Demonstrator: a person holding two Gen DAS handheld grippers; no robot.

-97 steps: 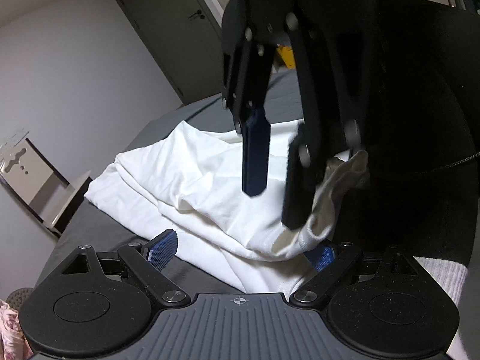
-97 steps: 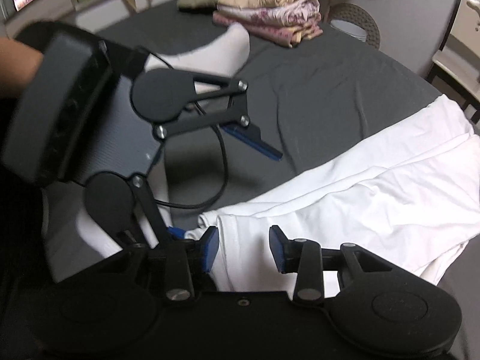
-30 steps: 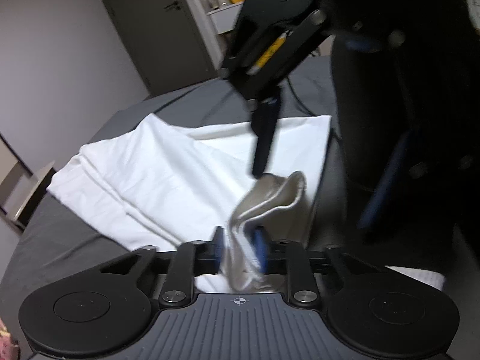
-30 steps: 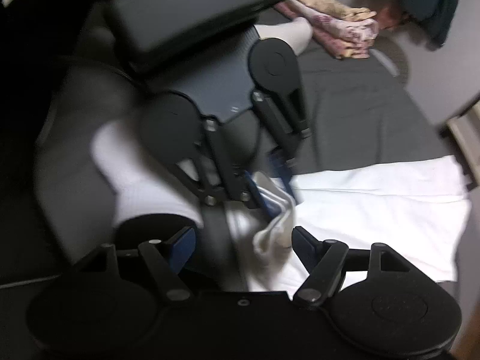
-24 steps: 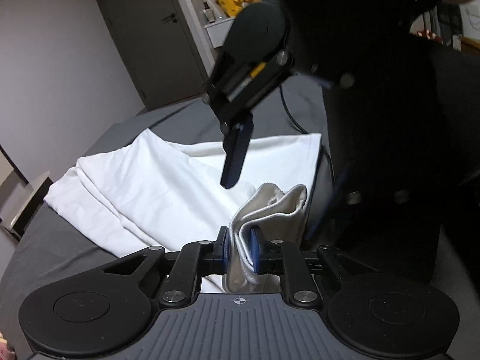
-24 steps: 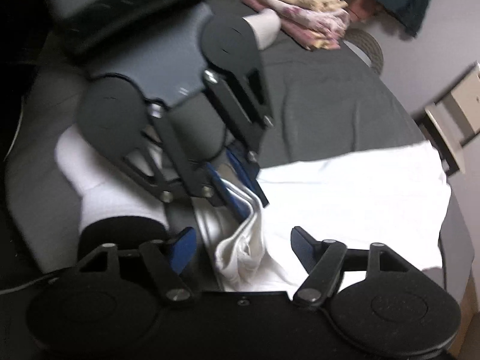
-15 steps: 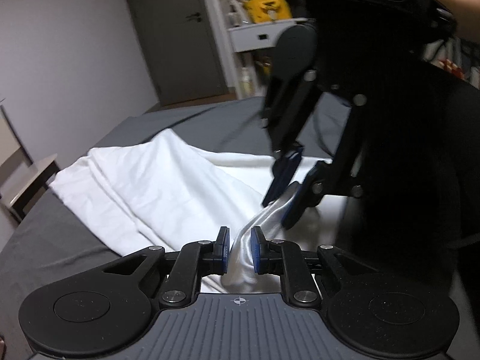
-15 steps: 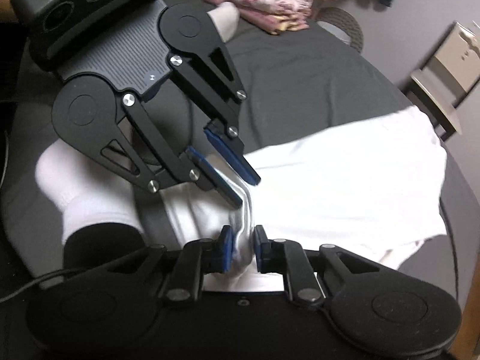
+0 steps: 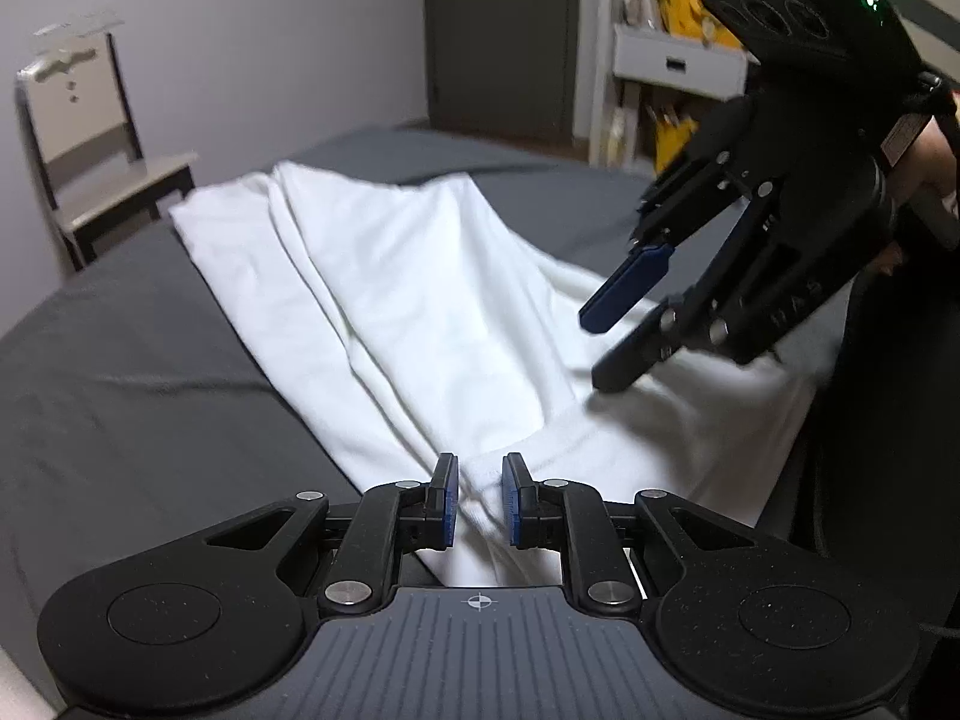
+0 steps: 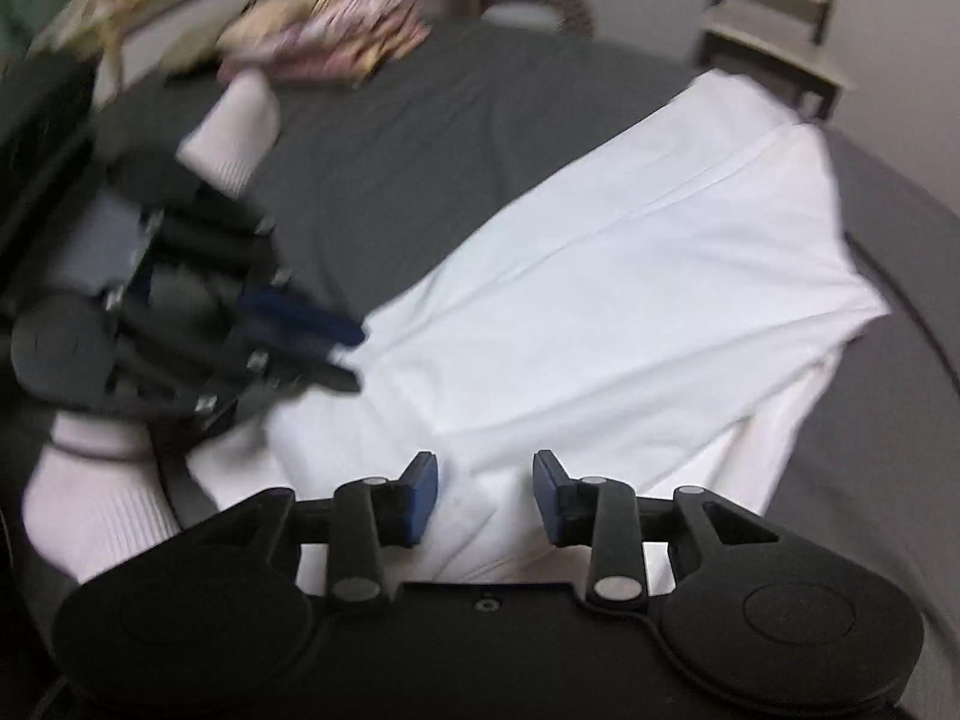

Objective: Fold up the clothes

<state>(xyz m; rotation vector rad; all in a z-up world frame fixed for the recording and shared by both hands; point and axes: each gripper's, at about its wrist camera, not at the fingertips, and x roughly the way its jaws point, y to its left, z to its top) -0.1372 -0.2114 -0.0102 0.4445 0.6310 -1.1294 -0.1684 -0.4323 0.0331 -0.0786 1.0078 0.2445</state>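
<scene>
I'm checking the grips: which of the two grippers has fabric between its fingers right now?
The left gripper: a ridge of the white garment stands in its narrow gap. The right gripper is open wider, hovering over the cloth without pinching it.

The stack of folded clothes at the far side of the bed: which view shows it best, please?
The right wrist view, and only blurred: the stack of folded clothes lies far back on the grey bed. The left wrist view does not show it.
</scene>
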